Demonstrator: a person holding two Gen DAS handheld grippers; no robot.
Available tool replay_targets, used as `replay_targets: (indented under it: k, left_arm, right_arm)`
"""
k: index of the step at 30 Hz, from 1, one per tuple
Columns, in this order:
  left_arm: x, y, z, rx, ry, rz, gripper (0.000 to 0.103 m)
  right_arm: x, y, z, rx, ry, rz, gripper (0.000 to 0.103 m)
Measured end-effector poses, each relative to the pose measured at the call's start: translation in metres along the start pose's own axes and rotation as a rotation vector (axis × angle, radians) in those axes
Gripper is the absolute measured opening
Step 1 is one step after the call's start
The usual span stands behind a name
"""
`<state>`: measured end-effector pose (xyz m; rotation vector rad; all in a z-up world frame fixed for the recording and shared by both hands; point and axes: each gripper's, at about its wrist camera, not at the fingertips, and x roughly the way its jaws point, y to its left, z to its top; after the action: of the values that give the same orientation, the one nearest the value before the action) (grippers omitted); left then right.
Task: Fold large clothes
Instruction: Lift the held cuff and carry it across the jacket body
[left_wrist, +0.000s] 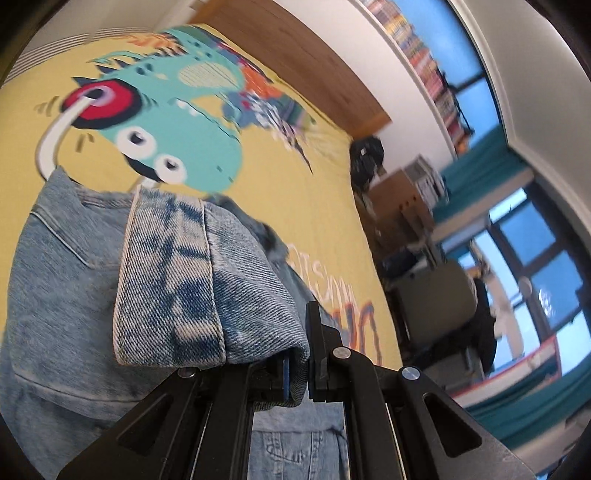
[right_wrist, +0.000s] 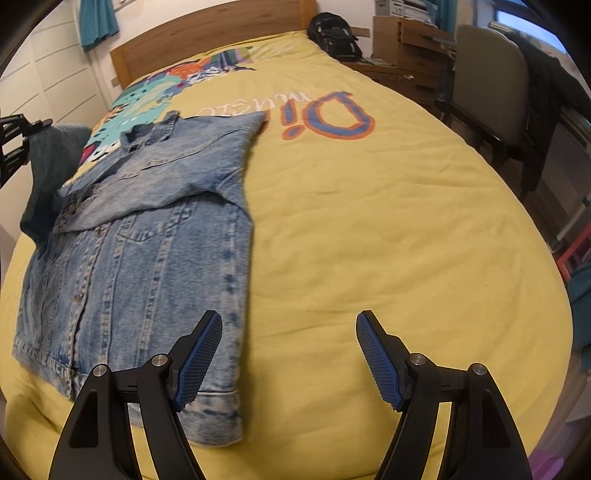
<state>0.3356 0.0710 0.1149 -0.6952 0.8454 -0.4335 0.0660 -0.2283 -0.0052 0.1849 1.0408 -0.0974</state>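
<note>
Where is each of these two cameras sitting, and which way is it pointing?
Left wrist: on the left gripper, tilted, looking across the bed; its shut fingers pinch a jacket sleeve.
Right wrist: on the right gripper, looking down the bed toward the headboard; its open fingers hover empty by the jacket's hem.
Both share: jacket, yellow bedspread, backpack, chair; the right view catches the left gripper at its left edge.

Denim jacket (right_wrist: 147, 258), partly folded, on bed.
Light-wash, front up, buttoned; one sleeve (right_wrist: 177, 147) folded across chest, other sleeve's cuff (left_wrist: 207, 280) lifted off at its side.
</note>
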Motion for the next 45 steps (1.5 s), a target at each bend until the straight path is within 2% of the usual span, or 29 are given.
replay_targets:
  k: [8,16,25,34,41,45]
  left_arm:
    - [0.057,-0.031,-0.044,0.104,0.134,0.059,0.004]
    - [0.091,-0.027,-0.08,0.161,0.227,0.153,0.004]
    - [0.091,-0.048,-0.091,0.272,0.221,0.217,0.004]
    - [0.121,-0.045,-0.129,0.341,0.299,0.3,0.004]
    - [0.13,-0.056,-0.138,0.437,0.278,0.373,0.004]
    - [0.142,-0.055,-0.146,0.47,0.298,0.398,0.004]
  right_arm:
    - [0.005,-0.018,-0.003,0.035,0.007,-0.01,0.077]
    - [0.011,-0.033,-0.008,0.066,0.023,-0.015,0.077]
    - [0.017,-0.038,-0.011,0.078,0.032,-0.007,0.077]
    - [0.018,-0.042,-0.013,0.087,0.036,-0.008,0.077]
    - [0.022,-0.043,-0.013,0.09,0.046,-0.009,0.077]
    - [0.024,-0.04,-0.013,0.085,0.049,-0.011,0.077]
